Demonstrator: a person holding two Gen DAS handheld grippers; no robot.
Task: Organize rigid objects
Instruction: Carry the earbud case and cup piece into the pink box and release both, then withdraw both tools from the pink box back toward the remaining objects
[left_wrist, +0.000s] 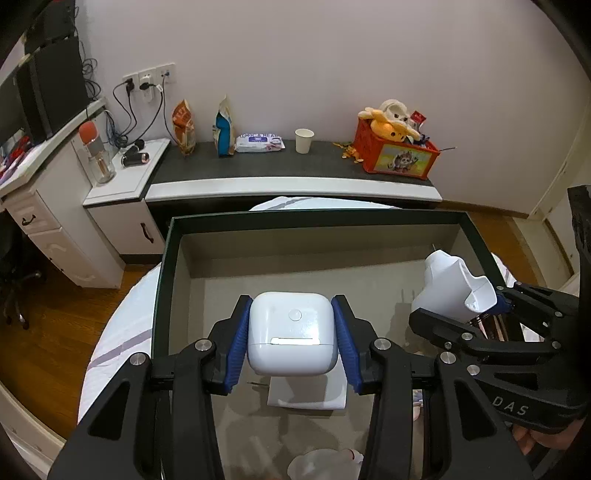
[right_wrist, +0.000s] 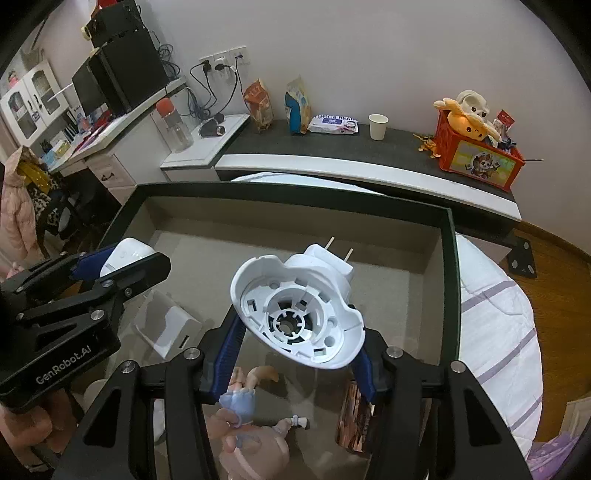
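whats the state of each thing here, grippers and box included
left gripper: shut on white case
white case: held above the box, lid closed
right gripper: shut on plug-in lamp base
plug-in lamp base: held, hollow side toward camera
box: open
paper cup: upright

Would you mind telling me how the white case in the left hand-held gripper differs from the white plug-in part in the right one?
The white case is a closed, smooth, rounded square with a button; the white plug-in part is an open shell showing ribs and holes. The case has no prongs; the plug-in part has two. Both are white plastic, each clamped between blue pads, left hand-held gripper and right hand-held gripper, over the dark-rimmed box.
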